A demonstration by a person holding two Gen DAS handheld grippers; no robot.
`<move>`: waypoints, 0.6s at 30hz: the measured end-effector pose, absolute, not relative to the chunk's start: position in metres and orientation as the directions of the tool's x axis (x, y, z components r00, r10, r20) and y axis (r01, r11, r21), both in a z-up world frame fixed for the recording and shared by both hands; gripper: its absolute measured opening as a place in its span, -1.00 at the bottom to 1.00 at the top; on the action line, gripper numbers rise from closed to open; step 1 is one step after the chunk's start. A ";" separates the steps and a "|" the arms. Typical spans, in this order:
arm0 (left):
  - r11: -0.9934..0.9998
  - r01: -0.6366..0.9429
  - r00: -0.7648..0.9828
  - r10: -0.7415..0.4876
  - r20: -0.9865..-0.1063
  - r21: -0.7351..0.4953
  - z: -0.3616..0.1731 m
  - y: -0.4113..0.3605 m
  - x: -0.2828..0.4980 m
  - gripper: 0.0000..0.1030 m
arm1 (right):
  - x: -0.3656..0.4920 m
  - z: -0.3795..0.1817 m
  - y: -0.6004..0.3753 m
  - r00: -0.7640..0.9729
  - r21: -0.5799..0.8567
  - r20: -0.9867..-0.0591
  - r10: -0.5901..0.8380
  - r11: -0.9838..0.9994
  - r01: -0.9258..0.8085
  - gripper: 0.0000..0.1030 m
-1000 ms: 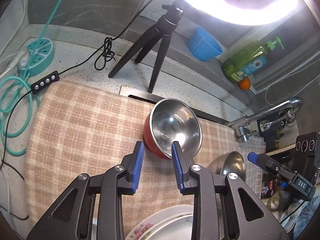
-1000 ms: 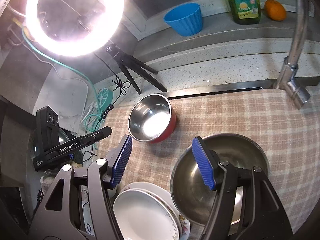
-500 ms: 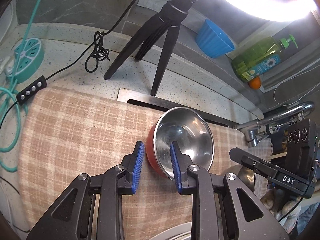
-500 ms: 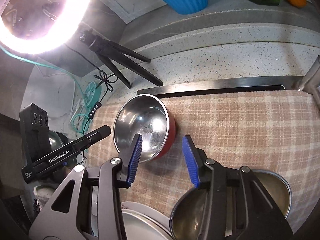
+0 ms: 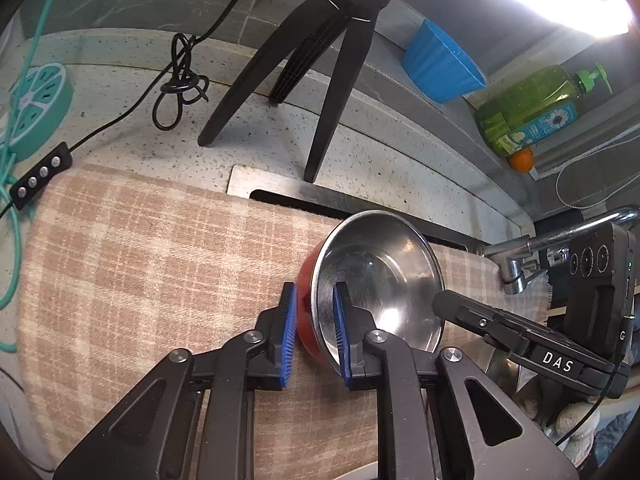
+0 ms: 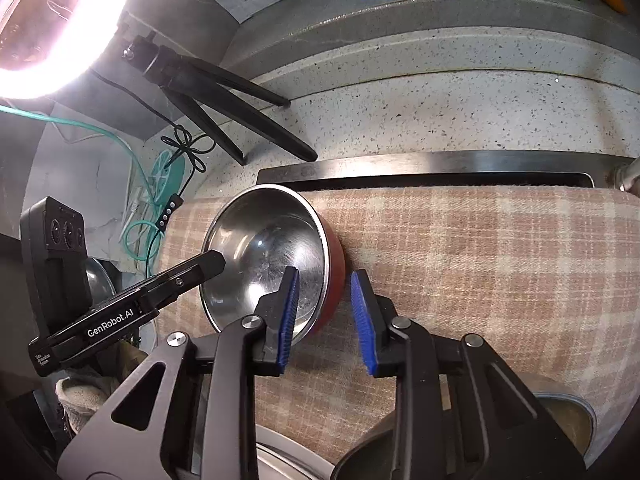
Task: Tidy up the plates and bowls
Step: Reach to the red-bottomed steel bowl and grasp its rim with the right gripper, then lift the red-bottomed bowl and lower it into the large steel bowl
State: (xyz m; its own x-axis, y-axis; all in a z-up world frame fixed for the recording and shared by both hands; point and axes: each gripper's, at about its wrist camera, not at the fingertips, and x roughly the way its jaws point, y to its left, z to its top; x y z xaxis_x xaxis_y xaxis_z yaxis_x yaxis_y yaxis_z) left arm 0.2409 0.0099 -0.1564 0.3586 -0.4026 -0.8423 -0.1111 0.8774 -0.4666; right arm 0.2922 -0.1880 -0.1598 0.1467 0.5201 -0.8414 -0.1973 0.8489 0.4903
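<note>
On the checked cloth [image 5: 140, 264] covering the worktop [image 5: 400, 152], the red bowl [image 5: 376, 288] with its steel inside sits at about 3 o'clock. The left claw [image 5: 314, 328] has just narrowed and pinches the bowl's rim at 9 o'clock, one pad outside, one inside. The right claw [image 6: 326, 316] has been closing astride the opposite rim at 3 o'clock; its outer pad stands just clear of the red wall.
</note>
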 end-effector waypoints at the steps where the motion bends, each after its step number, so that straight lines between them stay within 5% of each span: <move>1: 0.880 -0.111 0.360 -0.397 -0.844 -0.462 -0.157 0.009 0.241 -0.74 | 0.293 -0.161 -0.186 0.142 0.488 -0.843 0.519 0.849 -0.201 -0.53; 8: 0.884 -0.109 0.362 -0.390 -0.847 -0.454 -0.158 0.009 0.242 -0.82 | 0.293 -0.166 -0.183 0.140 0.477 -0.850 0.508 0.855 -0.206 -0.75; 18: 0.884 -0.109 0.370 -0.388 -0.844 -0.454 -0.152 0.007 0.236 -0.82 | 0.286 -0.159 -0.186 0.161 0.476 -0.844 0.511 0.853 -0.212 -0.76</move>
State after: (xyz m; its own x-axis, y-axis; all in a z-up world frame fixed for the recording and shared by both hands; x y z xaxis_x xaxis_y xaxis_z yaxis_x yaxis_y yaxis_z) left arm 0.2364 0.0073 -0.1518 0.3702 -0.3877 -0.8442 -0.1088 0.8844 -0.4539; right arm 0.2864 -0.1858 -0.1593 0.1610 0.5114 -0.8441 -0.2124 0.8532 0.4764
